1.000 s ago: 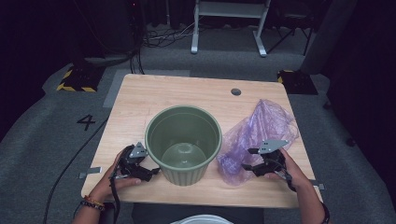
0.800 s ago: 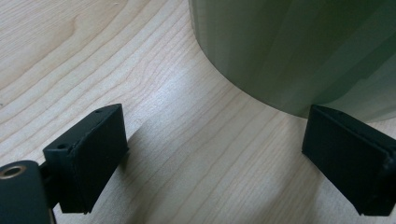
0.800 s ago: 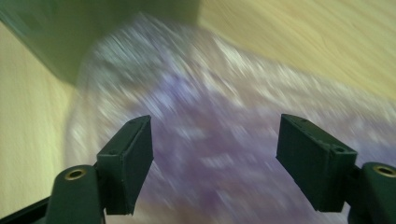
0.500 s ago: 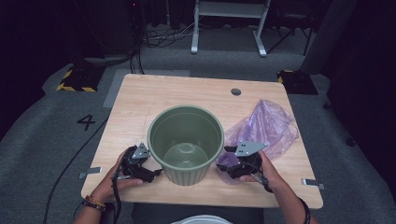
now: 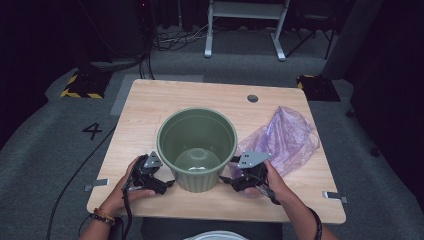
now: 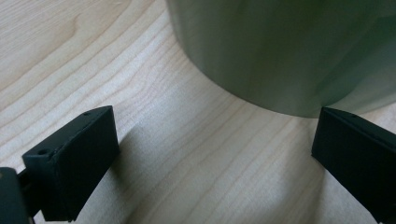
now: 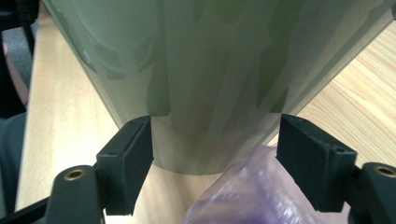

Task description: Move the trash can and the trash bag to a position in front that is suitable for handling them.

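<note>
The ribbed green plastic bin [image 5: 197, 147] is standing mid-bench [image 5: 150, 107], both hand-held grippers flanking its base. The left hand-held gripper [image 5: 167, 184], just widened, is gaping empty; the right hand-held gripper [image 5: 226, 178] is gaping beside a crumpled purple plastic bag [image 5: 285, 137].

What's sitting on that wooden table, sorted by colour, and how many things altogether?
Green: 1, the plastic bin
Purple: 1, the thin plastic bag
Black: 2, the left hand-held gripper and the right hand-held gripper, one either side of the bin
Total: 4
</note>
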A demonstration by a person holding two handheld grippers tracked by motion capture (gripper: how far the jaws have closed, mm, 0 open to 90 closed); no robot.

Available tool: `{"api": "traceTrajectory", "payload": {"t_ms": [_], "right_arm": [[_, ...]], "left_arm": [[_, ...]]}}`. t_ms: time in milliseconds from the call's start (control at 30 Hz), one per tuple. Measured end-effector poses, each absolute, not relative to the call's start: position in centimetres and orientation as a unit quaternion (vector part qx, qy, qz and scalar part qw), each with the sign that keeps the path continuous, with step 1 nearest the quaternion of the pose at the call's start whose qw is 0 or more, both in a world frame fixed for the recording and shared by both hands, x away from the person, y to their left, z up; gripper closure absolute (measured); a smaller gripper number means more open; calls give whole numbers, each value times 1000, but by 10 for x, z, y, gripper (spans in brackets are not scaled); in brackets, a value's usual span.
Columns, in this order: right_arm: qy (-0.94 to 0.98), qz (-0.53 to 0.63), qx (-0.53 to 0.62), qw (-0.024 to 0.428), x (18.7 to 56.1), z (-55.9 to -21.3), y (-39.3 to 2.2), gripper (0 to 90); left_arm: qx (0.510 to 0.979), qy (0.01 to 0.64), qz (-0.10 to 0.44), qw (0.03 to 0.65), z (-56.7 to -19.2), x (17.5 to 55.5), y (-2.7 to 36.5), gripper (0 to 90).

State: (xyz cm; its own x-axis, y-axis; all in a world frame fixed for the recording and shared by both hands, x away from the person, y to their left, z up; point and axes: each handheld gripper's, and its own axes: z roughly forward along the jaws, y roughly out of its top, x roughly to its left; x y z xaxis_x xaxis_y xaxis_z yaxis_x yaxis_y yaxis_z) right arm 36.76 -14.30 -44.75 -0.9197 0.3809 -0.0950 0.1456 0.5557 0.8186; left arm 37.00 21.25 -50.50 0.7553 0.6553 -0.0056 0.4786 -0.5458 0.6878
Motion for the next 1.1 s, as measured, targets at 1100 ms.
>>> {"api": "traceTrajectory", "payload": {"t_ms": [1100], "right_arm": [[867,372,282,175,365,-482,-259,283]], "left_arm": [[861,350,140,341,-504,392,198,0]]}}
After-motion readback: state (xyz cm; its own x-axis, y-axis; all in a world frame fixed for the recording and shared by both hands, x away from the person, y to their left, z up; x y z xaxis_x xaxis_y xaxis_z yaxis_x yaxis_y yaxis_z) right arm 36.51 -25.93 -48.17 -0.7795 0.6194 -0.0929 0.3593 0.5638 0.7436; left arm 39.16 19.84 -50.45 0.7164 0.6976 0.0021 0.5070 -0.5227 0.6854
